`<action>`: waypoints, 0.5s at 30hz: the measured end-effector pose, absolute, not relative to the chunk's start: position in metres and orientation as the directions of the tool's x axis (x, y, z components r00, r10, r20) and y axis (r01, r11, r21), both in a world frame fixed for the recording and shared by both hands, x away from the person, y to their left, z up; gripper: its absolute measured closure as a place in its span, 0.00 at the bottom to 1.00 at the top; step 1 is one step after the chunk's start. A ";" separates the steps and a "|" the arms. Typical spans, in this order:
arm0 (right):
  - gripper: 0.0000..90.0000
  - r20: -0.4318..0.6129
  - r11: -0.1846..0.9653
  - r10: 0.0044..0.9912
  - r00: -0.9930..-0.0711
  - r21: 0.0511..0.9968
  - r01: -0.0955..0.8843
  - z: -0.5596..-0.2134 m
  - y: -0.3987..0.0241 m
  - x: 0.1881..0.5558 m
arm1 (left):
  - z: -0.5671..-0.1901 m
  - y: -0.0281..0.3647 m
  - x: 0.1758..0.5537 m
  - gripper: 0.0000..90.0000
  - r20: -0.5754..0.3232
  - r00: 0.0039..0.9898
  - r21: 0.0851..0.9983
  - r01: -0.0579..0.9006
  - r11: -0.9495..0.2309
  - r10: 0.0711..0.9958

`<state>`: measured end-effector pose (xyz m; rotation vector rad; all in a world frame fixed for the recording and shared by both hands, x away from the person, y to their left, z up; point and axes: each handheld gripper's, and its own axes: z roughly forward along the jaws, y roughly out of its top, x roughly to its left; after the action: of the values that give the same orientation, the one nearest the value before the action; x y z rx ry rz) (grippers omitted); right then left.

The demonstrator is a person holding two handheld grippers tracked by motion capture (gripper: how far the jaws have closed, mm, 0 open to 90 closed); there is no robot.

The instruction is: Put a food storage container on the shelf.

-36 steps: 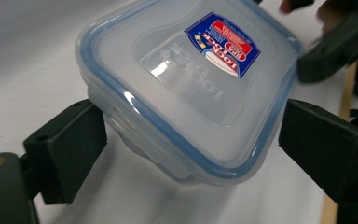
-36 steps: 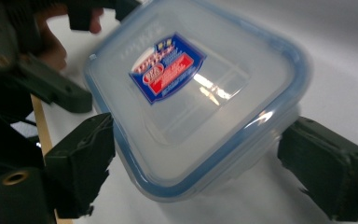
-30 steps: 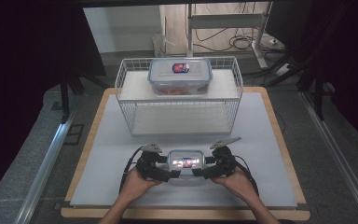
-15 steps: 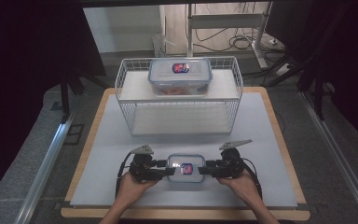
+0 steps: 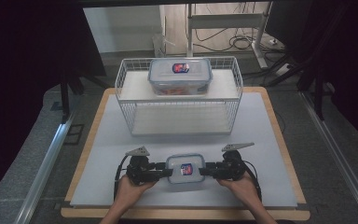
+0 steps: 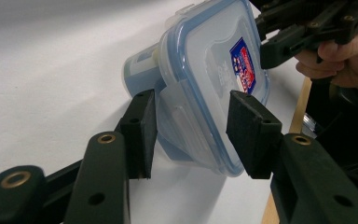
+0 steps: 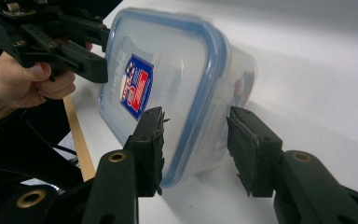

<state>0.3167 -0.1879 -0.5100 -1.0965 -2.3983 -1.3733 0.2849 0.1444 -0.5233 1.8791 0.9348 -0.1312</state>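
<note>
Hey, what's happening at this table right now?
A person is handling a small lidded plastic container at the near edge of the table, with a gripper in each hand. The left gripper clamps one short end and the right gripper the other; both sets of jaws have just been closing, with the container's ends between them. The container sits on the table. Farther back, a larger lidded container rests on top of a white wire rack.

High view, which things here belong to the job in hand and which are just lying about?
In the job:
small container
left gripper
right gripper

Lying about:
wire rack
large container on the rack
</note>
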 end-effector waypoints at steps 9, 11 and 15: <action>0.58 0.555 0.277 0.460 -0.693 0.652 0.706 -0.518 -0.193 0.328 | -0.523 0.144 0.284 0.59 -0.458 0.703 0.732 0.646 -0.217 0.544; 0.59 0.562 0.277 0.452 -0.693 0.650 0.708 -0.518 -0.193 0.328 | -0.524 0.145 0.285 0.59 -0.460 0.704 0.733 0.645 -0.216 0.541; 0.60 0.567 0.277 0.459 -0.684 0.641 0.716 -0.516 -0.193 0.328 | -0.524 0.145 0.285 0.59 -0.463 0.703 0.734 0.646 -0.212 0.539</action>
<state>0.3282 -0.1928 -0.5163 -1.0798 -2.2789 -1.3654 0.2852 0.1451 -0.5242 1.8795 0.9228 -0.1294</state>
